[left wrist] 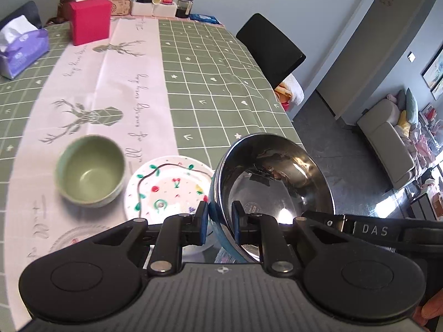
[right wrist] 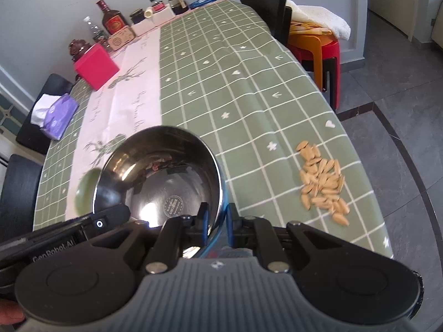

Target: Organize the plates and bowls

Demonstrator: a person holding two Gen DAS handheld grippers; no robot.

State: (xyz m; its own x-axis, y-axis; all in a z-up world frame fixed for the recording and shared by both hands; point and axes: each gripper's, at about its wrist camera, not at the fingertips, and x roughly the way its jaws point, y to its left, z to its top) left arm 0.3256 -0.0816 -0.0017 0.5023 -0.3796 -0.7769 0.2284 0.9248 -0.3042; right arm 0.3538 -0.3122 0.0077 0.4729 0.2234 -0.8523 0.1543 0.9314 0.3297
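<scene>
Steel catches the light first: a shiny stainless-steel bowl with a blue outer wall point(left wrist: 272, 182) is held up off the worktop point(left wrist: 221, 63), tipped slightly, near the front edge. Both tools have it. The left tool point(left wrist: 219, 220) pinches the rim on one side, one pad inside the bowl and one outside on the blue wall; the right tool point(right wrist: 216, 218) is clamped on the opposite rim in the same way. Neither has slack in its jaws, so the bowl hangs between the two grips.

Just beside it, lower down, sits a white round plate painted with red, green and yellow motifs point(left wrist: 169, 185), flat on the pale runner. Left of the plate and nearly touching it is a small pale-green ceramic bowl point(left wrist: 91, 170), upright and empty. Under the left tool a patterned clear dish shows faintly, too hidden to describe.

Off to the right, a loose heap of pale seeds point(right wrist: 324, 179) lies on the green checked tablecloth. At the far end stand a red box point(left wrist: 90, 19), a purple tissue pack point(left wrist: 22, 52) and some jars and bottles.

By my reading the sorting is barely begun: nothing is stacked yet, and the steel bowl has no resting place so far.
</scene>
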